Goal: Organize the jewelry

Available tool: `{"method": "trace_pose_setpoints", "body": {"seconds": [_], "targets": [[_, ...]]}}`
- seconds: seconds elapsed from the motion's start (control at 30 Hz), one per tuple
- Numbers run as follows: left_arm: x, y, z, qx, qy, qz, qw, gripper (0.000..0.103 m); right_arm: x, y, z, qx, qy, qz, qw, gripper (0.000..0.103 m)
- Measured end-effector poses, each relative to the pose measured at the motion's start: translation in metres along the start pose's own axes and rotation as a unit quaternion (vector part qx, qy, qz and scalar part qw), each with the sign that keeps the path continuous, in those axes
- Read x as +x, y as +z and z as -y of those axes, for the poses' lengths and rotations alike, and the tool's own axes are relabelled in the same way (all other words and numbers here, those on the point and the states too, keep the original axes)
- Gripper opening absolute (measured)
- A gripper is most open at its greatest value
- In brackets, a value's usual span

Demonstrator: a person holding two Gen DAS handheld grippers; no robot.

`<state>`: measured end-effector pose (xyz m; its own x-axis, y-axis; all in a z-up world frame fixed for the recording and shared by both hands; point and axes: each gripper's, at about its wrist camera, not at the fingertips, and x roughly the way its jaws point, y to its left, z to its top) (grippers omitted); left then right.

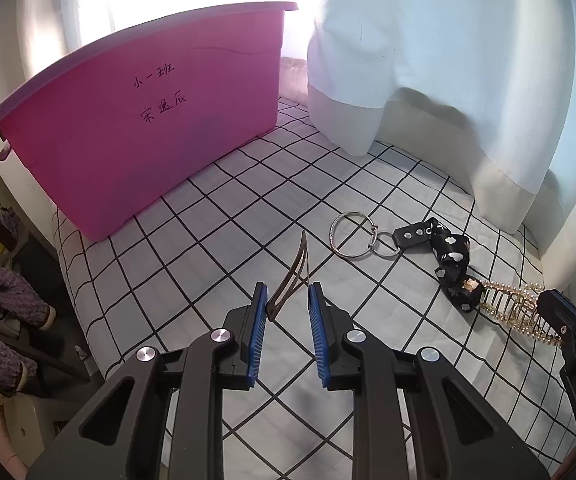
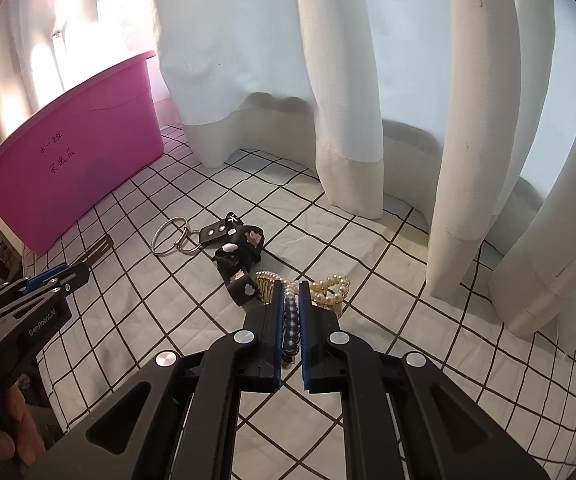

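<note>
Home bedroom: checked bedsheet (image 1: pixel 248 184), white curtains (image 2: pixel 348 80), pink storage bin (image 1: pixel 148 128)

Bronze snap hair clip (image 1: pixel 290 280): lying between left claw (image 1: pixel 287 300) tips. Pearl-and-gold hair comb (image 2: pixel 330 288): pinched in right claw (image 2: pixel 292 292). Silver rings with black printed strap (image 2: pixel 236 248): ahead-left of it.
</note>
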<state>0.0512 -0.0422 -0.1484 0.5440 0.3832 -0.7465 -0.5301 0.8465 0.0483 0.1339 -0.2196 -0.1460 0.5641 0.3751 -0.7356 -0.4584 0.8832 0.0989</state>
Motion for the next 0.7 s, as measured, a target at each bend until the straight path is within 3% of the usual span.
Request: {"method": "trace_pose_setpoints", "body": {"seconds": [0.43,0.5,0.7], "targets": [[0.005,0.001,-0.003,-0.007,0.0,-0.011,0.9999,0.021,0.004,-0.008,-0.002,-0.017,0.01,-0.032,0.999,0.007],[0.005,0.001,-0.004,-0.008,-0.001,-0.011,0.9999,0.021,0.006,-0.012,-0.003,-0.015,0.008,-0.042,0.999,0.022],[0.006,0.001,-0.003,-0.009,-0.002,-0.012,0.9999,0.021,0.017,-0.02,0.0,-0.008,0.004,-0.067,0.998,0.028]]}}
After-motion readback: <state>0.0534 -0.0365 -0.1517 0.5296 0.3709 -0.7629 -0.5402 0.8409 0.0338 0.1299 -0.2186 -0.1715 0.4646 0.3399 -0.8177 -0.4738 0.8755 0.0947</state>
